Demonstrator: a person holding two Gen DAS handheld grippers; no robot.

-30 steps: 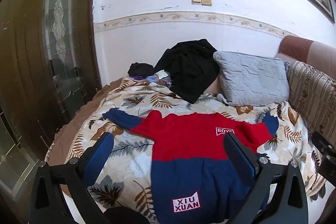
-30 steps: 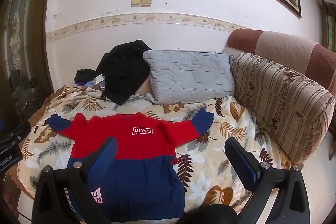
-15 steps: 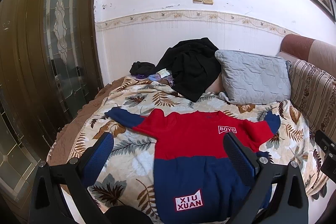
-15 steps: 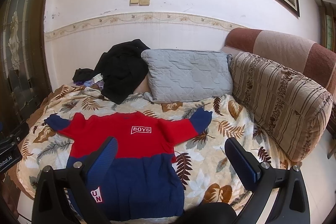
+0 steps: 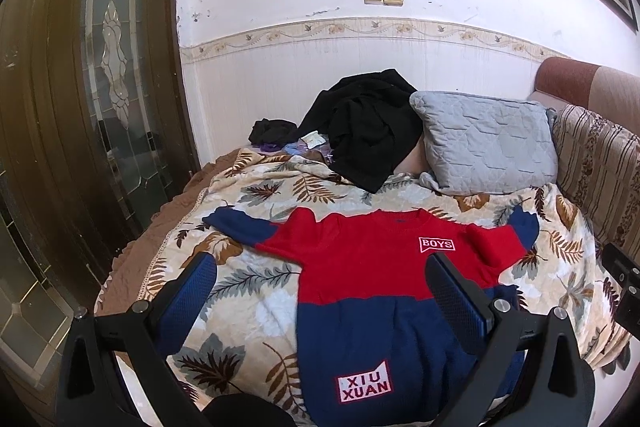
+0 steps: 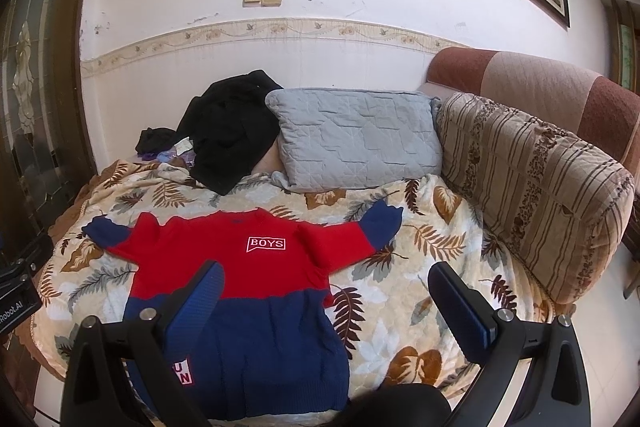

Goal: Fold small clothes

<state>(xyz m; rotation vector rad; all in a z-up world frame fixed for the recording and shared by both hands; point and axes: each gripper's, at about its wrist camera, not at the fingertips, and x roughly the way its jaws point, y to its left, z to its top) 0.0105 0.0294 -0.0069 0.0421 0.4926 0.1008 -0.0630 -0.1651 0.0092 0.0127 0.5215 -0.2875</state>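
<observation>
A small red and navy sweater (image 5: 372, 275) (image 6: 248, 275) lies flat on the leaf-print blanket (image 5: 256, 195) (image 6: 432, 247), both sleeves spread out, with "BOYS" on the chest. My left gripper (image 5: 320, 291) is open, held above the sweater's lower left part, with nothing between its blue pads. My right gripper (image 6: 324, 299) is also open, held above the sweater's lower right edge and the blanket beside it. Neither gripper touches the cloth.
A heap of black clothes (image 5: 364, 131) (image 6: 228, 127) and a grey quilted pillow (image 5: 484, 143) (image 6: 356, 139) lie at the back by the wall. A striped sofa cushion (image 6: 528, 183) borders the right side. A dark glazed door (image 5: 100, 87) stands at the left.
Both grippers have drawn back and risen a little, so the sweater sits lower and farther in both views. The sweater has not moved and both grippers stay open.
</observation>
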